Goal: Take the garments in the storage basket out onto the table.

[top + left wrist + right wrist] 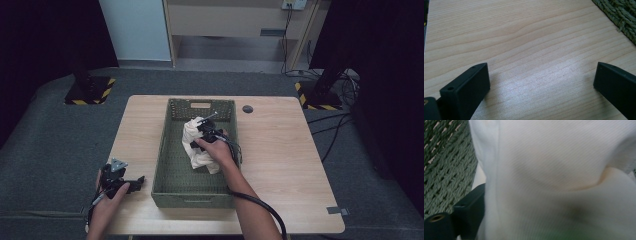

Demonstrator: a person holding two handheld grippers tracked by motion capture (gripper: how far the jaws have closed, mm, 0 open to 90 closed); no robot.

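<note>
A white cloth point(199, 159) lies bunched in the middle of a green woven basket point(159, 165) on the wooden table point(280, 150). My right gripper point(202, 135) reaches down into the basket and is shut on the cloth's upper part. In the right gripper view the cloth point(554, 170) lies against the inner face of one black finger point(471, 205) and hides the other. My left gripper point(138, 182) rests low on the table to the left of the basket. Its jaws stand wide apart over bare wood, open point(541, 80), with the basket's corner point(621, 15) at the upper right.
A small dark round disc point(247, 109) sits on the table behind the basket's right corner. Bare wood lies right of the basket. Two stand bases with yellow-black stripes point(90, 92) point(320, 97) and cables are on the grey floor beyond the table.
</note>
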